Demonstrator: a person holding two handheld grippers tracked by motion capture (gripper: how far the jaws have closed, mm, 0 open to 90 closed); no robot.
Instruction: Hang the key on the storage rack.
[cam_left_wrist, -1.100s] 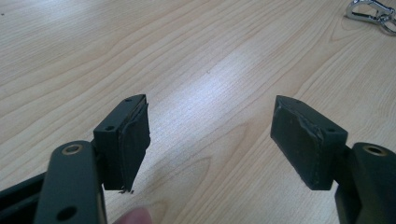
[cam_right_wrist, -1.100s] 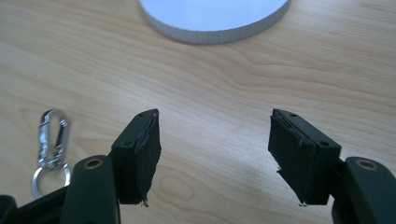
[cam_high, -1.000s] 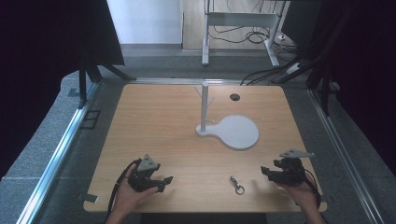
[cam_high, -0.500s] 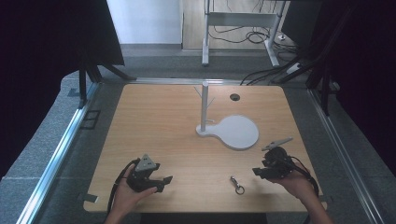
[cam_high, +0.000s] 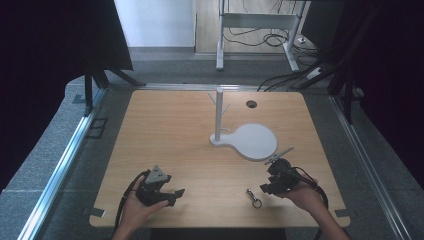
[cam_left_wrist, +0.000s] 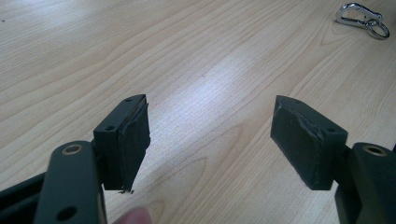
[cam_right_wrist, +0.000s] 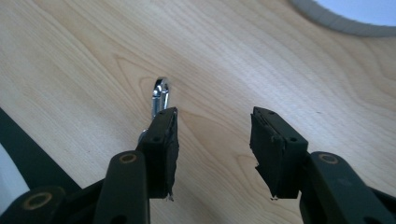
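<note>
Right gripper closing in on the metal clip

Since a second ago the right gripper (cam_high: 266, 186) has come in from the table's right edge toward the clip (cam_high: 253, 198), and its jaws have just been narrowing; they now stand half open with bare wood between them, gripping nothing. In the right gripper view the clip (cam_right_wrist: 159, 97) lies just beyond and partly behind the tip of the left-hand jaw, off the gap's centre line, so by my reading a small shift that way is needed before a squeeze would catch it. The left gripper (cam_high: 169, 194) has kept its place, jaws wide and empty; the clip (cam_left_wrist: 362, 18) sits well ahead of it and off to its right. The white stand (cam_high: 218, 116) rises farther ahead of both grippers, nothing hanging on it.
</note>
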